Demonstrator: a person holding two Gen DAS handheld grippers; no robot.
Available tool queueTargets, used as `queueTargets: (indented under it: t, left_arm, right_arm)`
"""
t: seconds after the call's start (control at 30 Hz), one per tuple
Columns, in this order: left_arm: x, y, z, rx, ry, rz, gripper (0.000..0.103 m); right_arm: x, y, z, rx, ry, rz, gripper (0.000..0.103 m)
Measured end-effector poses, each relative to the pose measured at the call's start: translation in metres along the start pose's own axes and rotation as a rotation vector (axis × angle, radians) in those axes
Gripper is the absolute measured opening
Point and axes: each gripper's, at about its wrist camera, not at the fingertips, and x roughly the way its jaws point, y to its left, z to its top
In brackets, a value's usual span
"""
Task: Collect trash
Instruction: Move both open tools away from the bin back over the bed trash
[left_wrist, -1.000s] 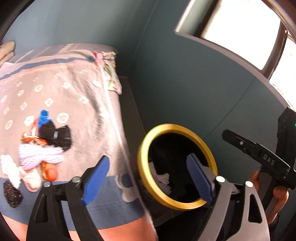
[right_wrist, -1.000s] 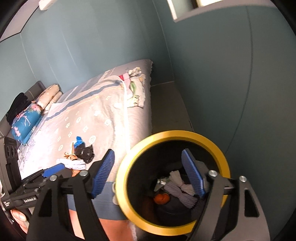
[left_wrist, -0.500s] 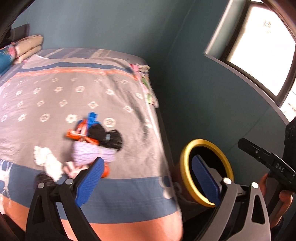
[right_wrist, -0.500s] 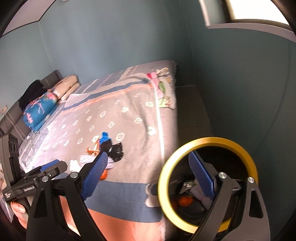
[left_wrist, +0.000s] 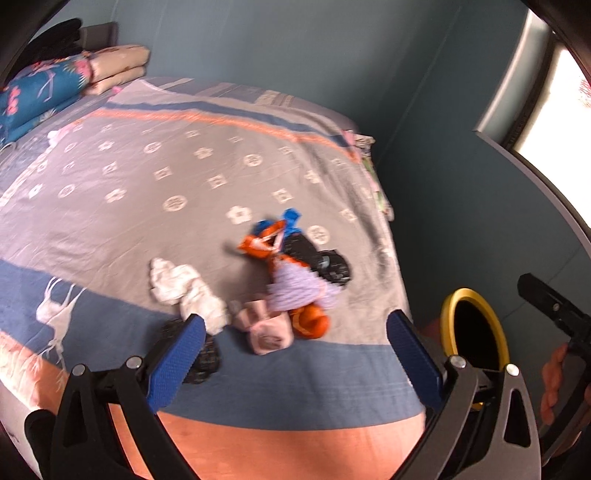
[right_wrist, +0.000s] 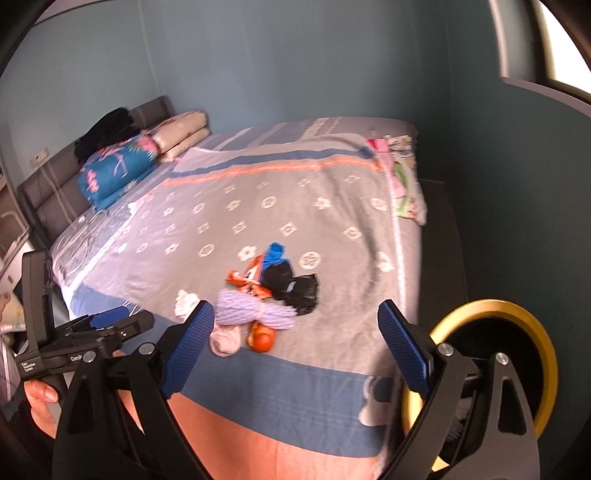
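A pile of trash lies near the foot of the bed (left_wrist: 147, 177): white crumpled tissue (left_wrist: 184, 288), purple net (left_wrist: 295, 288), an orange ball (left_wrist: 308, 321), a pink wrapper (left_wrist: 266, 332), a black bag (left_wrist: 317, 258) and an orange wrapper (left_wrist: 262, 243). My left gripper (left_wrist: 295, 317) hangs open over the bed's edge, just short of the pile, with nothing between its fingers. My right gripper (right_wrist: 295, 305) is open too, facing the same pile (right_wrist: 258, 302). The yellow-rimmed bin (left_wrist: 465, 293) (right_wrist: 546, 354) stands on the floor to the right of the bed.
Pillows and a folded blue blanket (right_wrist: 114, 170) are stacked at the headboard. A teal wall (right_wrist: 498, 184) and a window sill run along the right, with a narrow strip of floor (right_wrist: 439, 221) between them and the bed. A hand (left_wrist: 554, 376) holds the other gripper's handle.
Both views have swung left from the bin's mouth onto the bed. The bin now sits at the right edge, the trash pile is centred ahead, and both pairs of jaws stand wider.
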Motion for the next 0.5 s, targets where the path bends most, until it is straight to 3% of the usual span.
queueTargets:
  t: [0.27, 0.5]
  left_arm:
    - [0.013, 0.049, -0.016, -0.047, 0.033, 0.075, 0.095]
    - [0.035, 0.085, -0.031, -0.12, 0.083, 0.099, 0.095]
  right_arm:
    - [0.058, 0.032, 0.004, 0.004, 0.1, 0.097, 0.087]
    - [0.108, 0.049, 0.002, 0.013, 0.171, 0.1, 0.087]
